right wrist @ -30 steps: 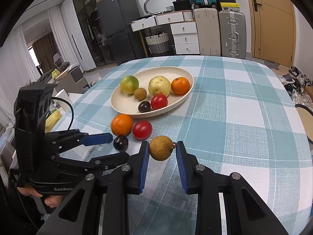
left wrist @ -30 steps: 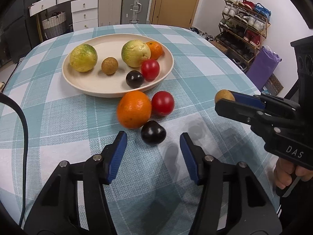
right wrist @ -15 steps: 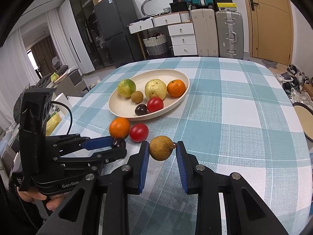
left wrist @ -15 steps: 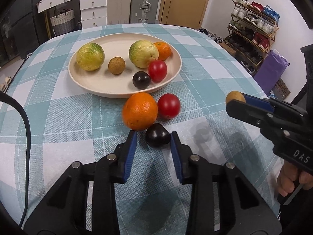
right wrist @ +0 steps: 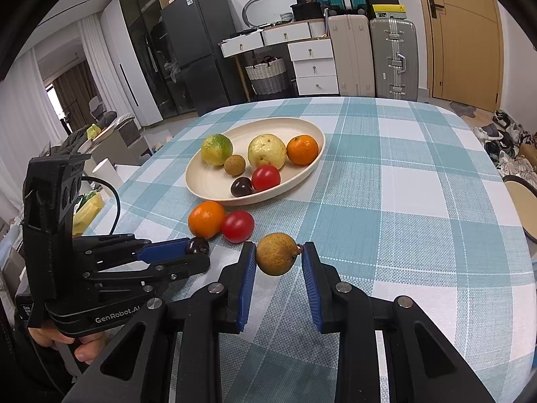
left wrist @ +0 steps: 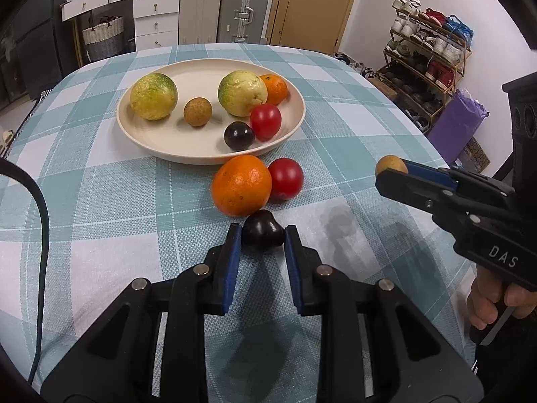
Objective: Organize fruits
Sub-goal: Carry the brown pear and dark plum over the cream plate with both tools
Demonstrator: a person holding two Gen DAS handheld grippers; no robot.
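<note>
Left wrist view: your left gripper clamps the dark plum on the surface, touching the orange beside a tomato, before the plate.

Right wrist view: your right gripper grips the brown longan, raised above the surface.

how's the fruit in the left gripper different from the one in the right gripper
The left gripper is shut on a dark purple fruit, glossy and smooth; the right gripper is shut on a brown fruit, matte, speckled, with a short stem. The dark purple fruit sits low at the checked tablecloth; the brown fruit hangs clear above it. Both are small, roundish and pinched between blue pads.
</note>
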